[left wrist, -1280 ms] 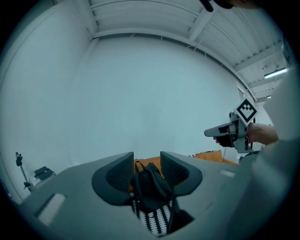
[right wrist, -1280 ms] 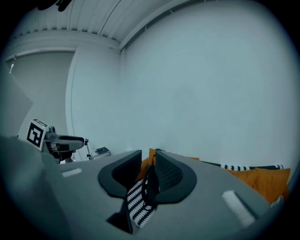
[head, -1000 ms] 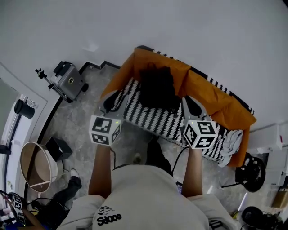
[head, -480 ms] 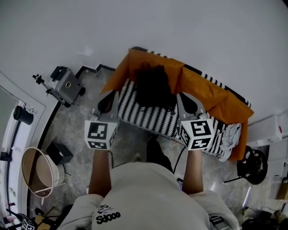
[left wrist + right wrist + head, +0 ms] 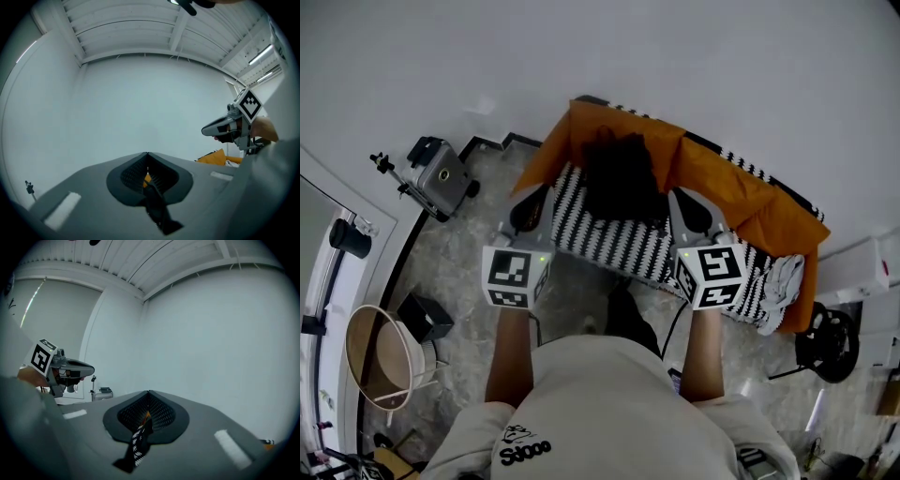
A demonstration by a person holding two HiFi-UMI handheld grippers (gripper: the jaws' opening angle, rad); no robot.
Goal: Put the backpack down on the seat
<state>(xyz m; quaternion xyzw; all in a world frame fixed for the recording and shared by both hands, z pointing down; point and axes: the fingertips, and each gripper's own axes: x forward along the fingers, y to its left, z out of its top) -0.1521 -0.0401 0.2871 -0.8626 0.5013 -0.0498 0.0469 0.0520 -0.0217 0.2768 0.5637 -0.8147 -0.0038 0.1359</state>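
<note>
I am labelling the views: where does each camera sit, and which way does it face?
Head view: on the person's head, facing steeply down at the backpack on the seat; forearms, left gripper and right gripper show.
Left gripper view: on that gripper, tilted up at the white wall; its shut jaws show.
Right gripper view: likewise, own jaws shut.
Shared: each gripper view catches the other gripper.

Right gripper [image 5: 149, 393] fingers [image 5: 165, 412] pressed together, left gripper [image 5: 86, 367] at left, white wall [image 5: 211, 343]
</note>
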